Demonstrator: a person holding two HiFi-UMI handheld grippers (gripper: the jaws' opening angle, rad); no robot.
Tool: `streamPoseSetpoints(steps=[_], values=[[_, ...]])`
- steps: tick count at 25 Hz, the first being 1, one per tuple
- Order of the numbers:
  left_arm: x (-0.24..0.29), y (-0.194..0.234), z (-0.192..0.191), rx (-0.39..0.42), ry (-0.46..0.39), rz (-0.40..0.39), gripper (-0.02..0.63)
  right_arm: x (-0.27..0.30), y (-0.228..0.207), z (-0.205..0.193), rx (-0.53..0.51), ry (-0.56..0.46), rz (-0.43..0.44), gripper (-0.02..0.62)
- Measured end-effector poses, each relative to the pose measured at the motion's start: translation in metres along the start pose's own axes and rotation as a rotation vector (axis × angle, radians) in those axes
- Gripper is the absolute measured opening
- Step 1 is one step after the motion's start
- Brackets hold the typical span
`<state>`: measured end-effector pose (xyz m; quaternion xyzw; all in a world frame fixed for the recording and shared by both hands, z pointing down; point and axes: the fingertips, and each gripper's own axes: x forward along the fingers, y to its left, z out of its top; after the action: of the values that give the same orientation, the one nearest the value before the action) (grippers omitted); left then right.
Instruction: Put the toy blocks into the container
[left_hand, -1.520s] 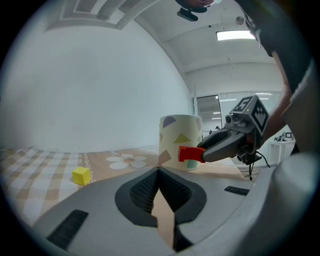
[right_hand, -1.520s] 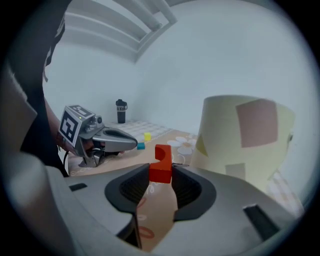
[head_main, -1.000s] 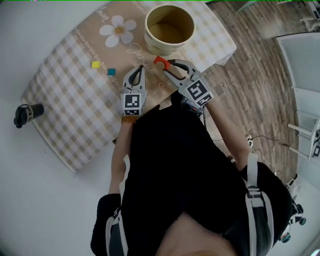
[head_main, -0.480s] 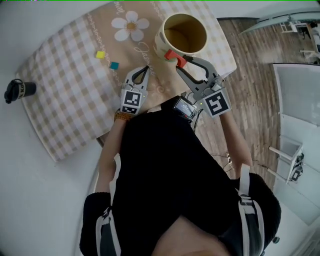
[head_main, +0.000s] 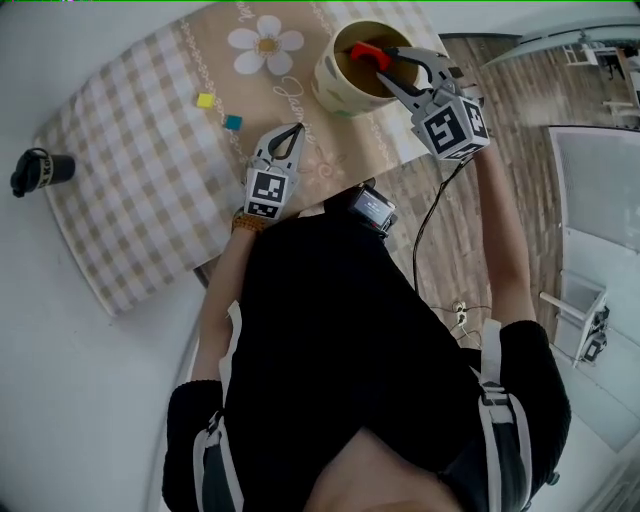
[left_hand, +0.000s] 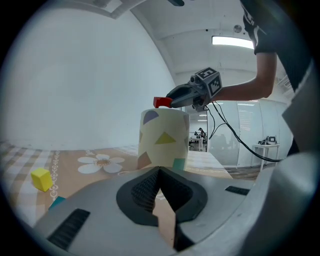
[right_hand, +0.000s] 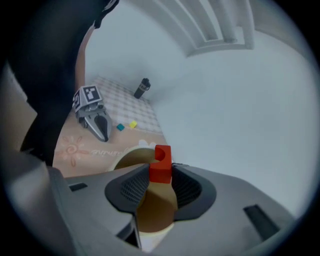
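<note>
Parks left claw (head_main: 296, 128) low over the cloth (head_main: 130, 200), shut tip to tip with nothing inside. Just beyond it, finds teal block (head_main: 233, 123) and then yellow block (head_main: 205, 100) lying loose on the cloth, near each other and well apart from the cup (head_main: 338, 95). Farther out, holds red block (head_main: 363, 52) in right claw (head_main: 375, 58), set half-wide with pads pressed on the block's two sides, hanging over the cup's mouth. Shows no block in the visible part of the cup's inside. Reads as the first block at the point of release: likely needs only an opening of the claw to drop in. Leaves two more to fetch afterwards, so hardly a third along, with nothing yet in the cup.
</note>
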<state>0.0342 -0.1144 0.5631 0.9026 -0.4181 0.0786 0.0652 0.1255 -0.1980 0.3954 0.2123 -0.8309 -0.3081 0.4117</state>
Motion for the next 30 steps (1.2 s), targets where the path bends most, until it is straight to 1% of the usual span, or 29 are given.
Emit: streamPoseSetpoints(steps=[3, 5, 9, 13, 15, 19, 23, 25, 30], values=[[-0.001, 0.000, 0.000, 0.000, 0.004, -0.002, 0.014, 0.020, 0.012, -0.019, -0.097, 0.112, 0.103, 0.144], [0.000, 0.001, 0.000, 0.001, 0.005, 0.000, 0.014, 0.032, 0.018, -0.030, -0.152, 0.170, 0.172, 0.144], [0.001, 0.001, -0.001, -0.002, 0.007, -0.003, 0.014, 0.049, 0.029, -0.041, -0.203, 0.246, 0.299, 0.144], [-0.001, 0.002, -0.001, -0.002, 0.007, 0.002, 0.014, 0.063, 0.042, -0.055, -0.276, 0.337, 0.437, 0.144], [-0.001, 0.001, -0.001, -0.002, 0.008, 0.001, 0.014, 0.068, 0.047, -0.061, -0.300, 0.372, 0.487, 0.146], [0.000, 0.000, -0.001, -0.004, 0.010, -0.004, 0.014, 0.076, 0.059, -0.067, -0.293, 0.402, 0.563, 0.146], [0.000, 0.000, -0.001, -0.003, 0.010, -0.004, 0.015, 0.082, 0.069, -0.073, -0.281, 0.422, 0.618, 0.147], [0.000, 0.000, -0.001, -0.003, 0.009, -0.006, 0.014, 0.083, 0.069, -0.073, -0.267, 0.419, 0.623, 0.147], [0.000, 0.001, -0.001, -0.004, 0.011, -0.007, 0.015, 0.083, 0.066, -0.071, -0.219, 0.394, 0.600, 0.149]])
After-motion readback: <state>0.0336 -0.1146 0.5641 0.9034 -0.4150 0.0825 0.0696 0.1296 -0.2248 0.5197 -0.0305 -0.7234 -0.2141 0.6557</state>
